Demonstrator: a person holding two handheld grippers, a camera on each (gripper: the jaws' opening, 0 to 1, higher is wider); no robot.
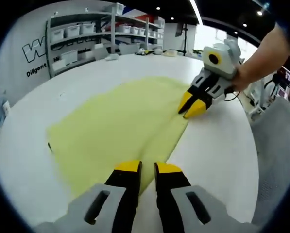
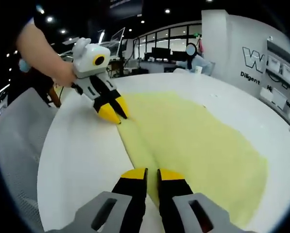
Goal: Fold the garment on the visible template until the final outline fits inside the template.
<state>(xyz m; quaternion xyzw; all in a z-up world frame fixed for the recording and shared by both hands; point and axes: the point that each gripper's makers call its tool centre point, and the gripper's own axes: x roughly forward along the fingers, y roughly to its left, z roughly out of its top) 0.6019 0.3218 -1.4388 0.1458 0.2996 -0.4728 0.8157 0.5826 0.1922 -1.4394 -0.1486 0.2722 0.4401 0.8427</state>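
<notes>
A pale yellow garment (image 1: 120, 126) lies flat on a round white table (image 1: 217, 155). In the left gripper view my left gripper (image 1: 148, 170) sits at the garment's near edge, jaws almost together over the fabric. At the far end of that same edge my right gripper (image 1: 192, 108) comes in from the right, held by a hand, its yellow tips closed on the hem. The right gripper view has the garment (image 2: 193, 145) spread out to the right. There my right gripper (image 2: 152, 174) is low at the hem, and the left gripper (image 2: 114, 111) pinches the far corner.
Shelves with white bins (image 1: 106, 34) stand beyond the table. A grey mesh chair (image 1: 278, 145) is close to the table's edge, and it also appears in the right gripper view (image 2: 13, 145). A person (image 2: 196, 60) sits at desks far behind. Bare table (image 2: 81, 160) lies beside the hem.
</notes>
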